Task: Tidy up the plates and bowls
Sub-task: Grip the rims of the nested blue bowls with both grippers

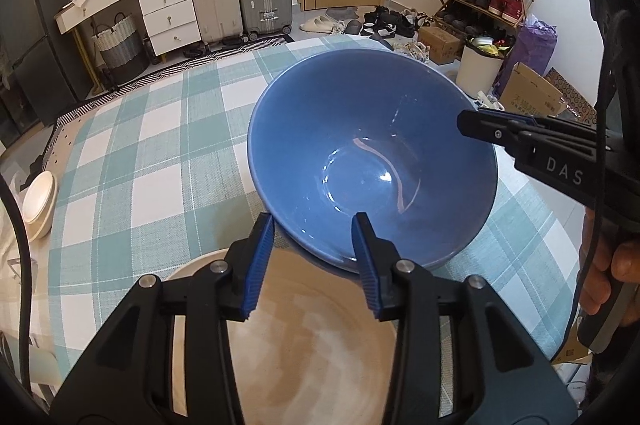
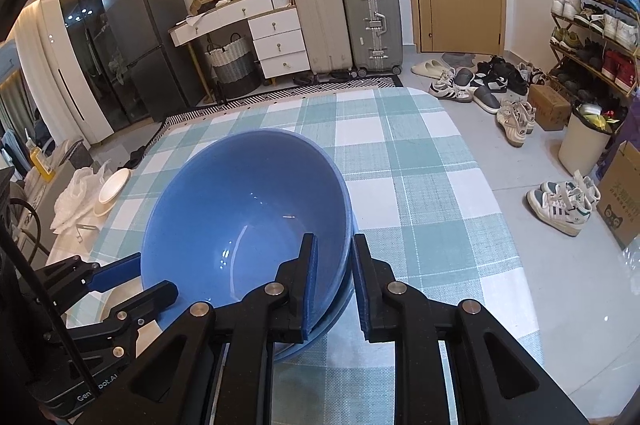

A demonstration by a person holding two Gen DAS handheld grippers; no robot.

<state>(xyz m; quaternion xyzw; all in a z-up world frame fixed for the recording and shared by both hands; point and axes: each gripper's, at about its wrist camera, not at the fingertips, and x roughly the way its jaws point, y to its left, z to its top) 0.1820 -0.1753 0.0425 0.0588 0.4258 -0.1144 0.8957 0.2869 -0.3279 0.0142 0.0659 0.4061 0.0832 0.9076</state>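
Bowls come first in the left wrist view: a blue bowl (image 1: 372, 161) sits tilted on the checked counter (image 1: 160, 153), nested in a second blue one whose rim peeks out beneath its near edge. The left tongs (image 1: 314, 257) are spread, one finger outside the near wall and the other just inside the rim, not pinching. Below them lies a tan plate (image 1: 304, 345), its far edge tucked under the bowl, which probably explains the tilt. The right tongs (image 1: 466, 123) reach in from the right onto the bowl's rim. A stack of cream dishes (image 1: 38, 205) waits well apart at the counter's left edge.

From the right wrist view, the right tongs (image 2: 334, 277) straddle the blue bowl's (image 2: 244, 217) right wall, one finger inside, one outside. A clear gap shows beside the outer finger, so I judge them open, poised to clamp rather than gripping. The lower bowl's rim (image 2: 340, 309) shows between the fingers. The left tongs (image 2: 120, 273) sit at the bowl's left side. Holding both sides likely steadies the nested pair for a lift or a straightening. The cream dishes (image 2: 112, 191) lie near the counter's (image 2: 420, 209) far left edge.
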